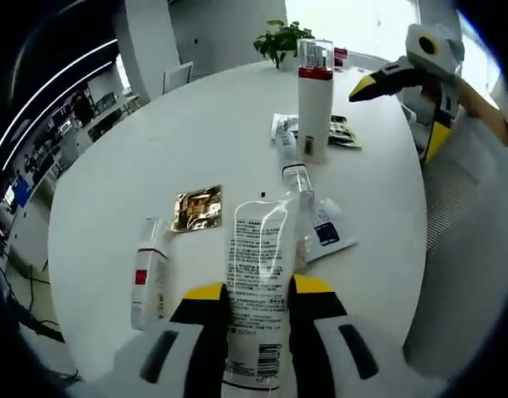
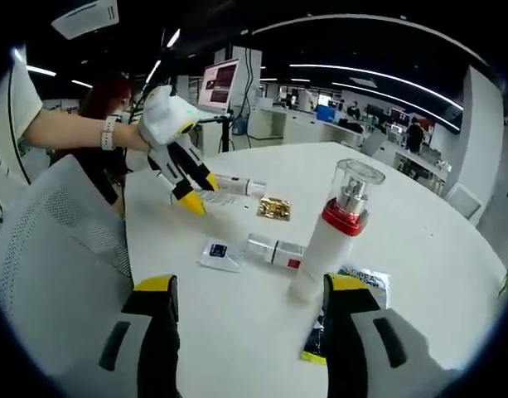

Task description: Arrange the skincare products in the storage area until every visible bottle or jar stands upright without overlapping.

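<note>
Left gripper view
Surface: round white table, smooth; potted plant at far edge.
Left gripper: jaws closed on a glossy white tube.
Products: tall white pump bottle, red collar, clear cap, upright; small white bottle lying flat; gold foil sachet.

Right gripper view
Room: open office, ceiling strip lights.
Right gripper: jaws wide apart, holding nothing; pump bottle stands between them.
Chair: white mesh chair.
</note>
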`<state>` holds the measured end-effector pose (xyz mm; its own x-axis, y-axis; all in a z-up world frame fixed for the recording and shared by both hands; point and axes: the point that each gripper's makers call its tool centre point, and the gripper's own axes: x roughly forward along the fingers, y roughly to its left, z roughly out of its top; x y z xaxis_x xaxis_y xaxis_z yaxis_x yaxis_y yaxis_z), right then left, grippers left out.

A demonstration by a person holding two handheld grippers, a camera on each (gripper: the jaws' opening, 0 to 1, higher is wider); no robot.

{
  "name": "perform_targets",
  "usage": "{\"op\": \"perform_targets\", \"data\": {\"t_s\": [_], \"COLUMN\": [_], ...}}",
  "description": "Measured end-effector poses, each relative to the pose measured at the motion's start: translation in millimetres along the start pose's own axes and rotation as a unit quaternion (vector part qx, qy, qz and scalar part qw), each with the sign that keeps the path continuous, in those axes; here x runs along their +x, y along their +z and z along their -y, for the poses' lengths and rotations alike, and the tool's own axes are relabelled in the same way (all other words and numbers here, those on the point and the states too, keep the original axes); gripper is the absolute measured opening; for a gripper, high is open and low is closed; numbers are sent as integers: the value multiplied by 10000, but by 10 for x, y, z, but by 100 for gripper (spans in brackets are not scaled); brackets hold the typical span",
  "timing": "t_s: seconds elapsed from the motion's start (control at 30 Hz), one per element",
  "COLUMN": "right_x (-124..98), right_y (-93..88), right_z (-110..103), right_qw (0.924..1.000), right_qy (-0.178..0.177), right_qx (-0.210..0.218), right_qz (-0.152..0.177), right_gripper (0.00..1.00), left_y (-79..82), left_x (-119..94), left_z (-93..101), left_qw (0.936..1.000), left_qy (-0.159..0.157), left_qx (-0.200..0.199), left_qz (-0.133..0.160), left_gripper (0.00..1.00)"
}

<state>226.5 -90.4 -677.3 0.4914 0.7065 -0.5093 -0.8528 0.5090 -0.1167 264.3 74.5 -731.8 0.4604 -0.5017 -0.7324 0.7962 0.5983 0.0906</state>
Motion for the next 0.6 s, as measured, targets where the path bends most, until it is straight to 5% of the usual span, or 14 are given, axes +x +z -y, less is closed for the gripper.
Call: {"op": "perform_targets", "data": {"t_s": [0.1, 0.47, 0.6], "right_x": [-19, -50, -41], "right_y": [114, 220, 263], "right_z": [-9, -20, -76], "right_qw": [9994, 9978, 9916], "right_qy": [-66, 74, 182], "right_qx": [-308, -600, -1264], "right_qz": [168, 268, 211], "right_gripper": [54, 41, 41], "left_y": [64, 361, 428], "left_x": [-20, -113, -105], "left_z": [83, 423, 517], "left_qw": [9999, 9969, 9956], "left_qy": [-106, -503, -622], "left_qx": [20, 232, 289], "left_qz": [125, 552, 632], "left_gripper": [22, 22, 22]}}
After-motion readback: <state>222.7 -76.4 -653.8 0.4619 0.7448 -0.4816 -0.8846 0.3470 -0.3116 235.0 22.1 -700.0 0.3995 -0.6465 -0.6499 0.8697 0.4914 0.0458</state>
